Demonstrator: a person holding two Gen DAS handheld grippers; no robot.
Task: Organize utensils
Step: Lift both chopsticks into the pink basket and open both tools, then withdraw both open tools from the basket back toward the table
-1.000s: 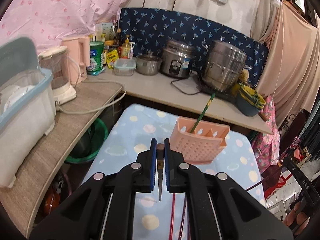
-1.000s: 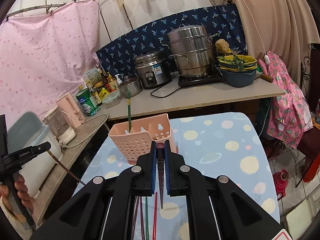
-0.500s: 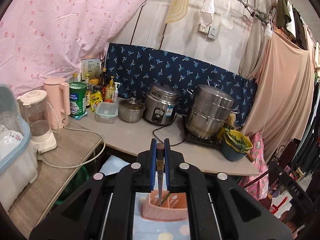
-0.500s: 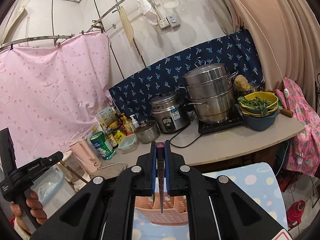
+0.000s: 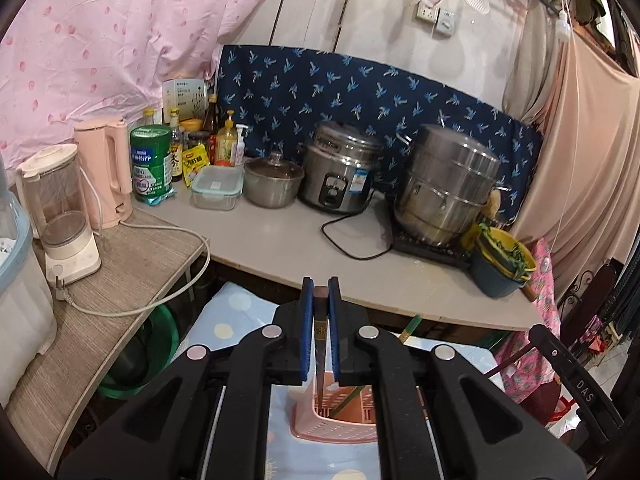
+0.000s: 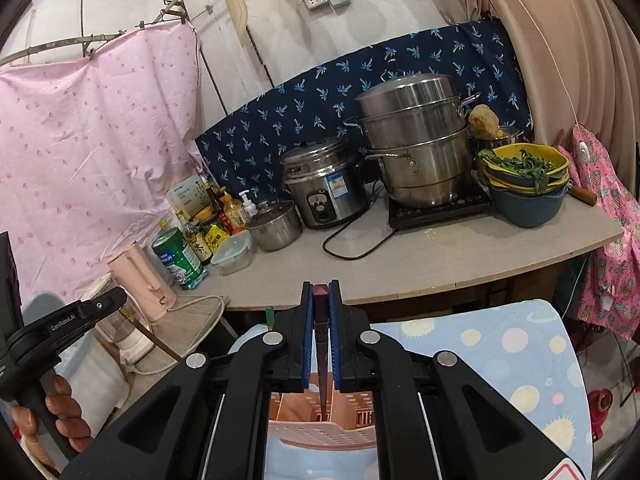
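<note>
My left gripper is shut on a dark brown chopstick that points down into the pink perforated utensil holder just below it. A green chopstick stands in that holder. My right gripper is shut on a dark purple chopstick, its tip reaching down into the holder beneath the jaws. The holder stands on a blue table with pastel dots. The left gripper's handle shows at the left of the right wrist view.
A grey counter behind the table carries a rice cooker, a steel steamer pot, a small pot, bottles and a green tin. A blender and pink kettle stand left. Bowls with greens sit right.
Both grippers tilted up, then eased down a little, moving forward over the holder. The holder slid to the bottom of both views. Both chopstick tips now point into it.
</note>
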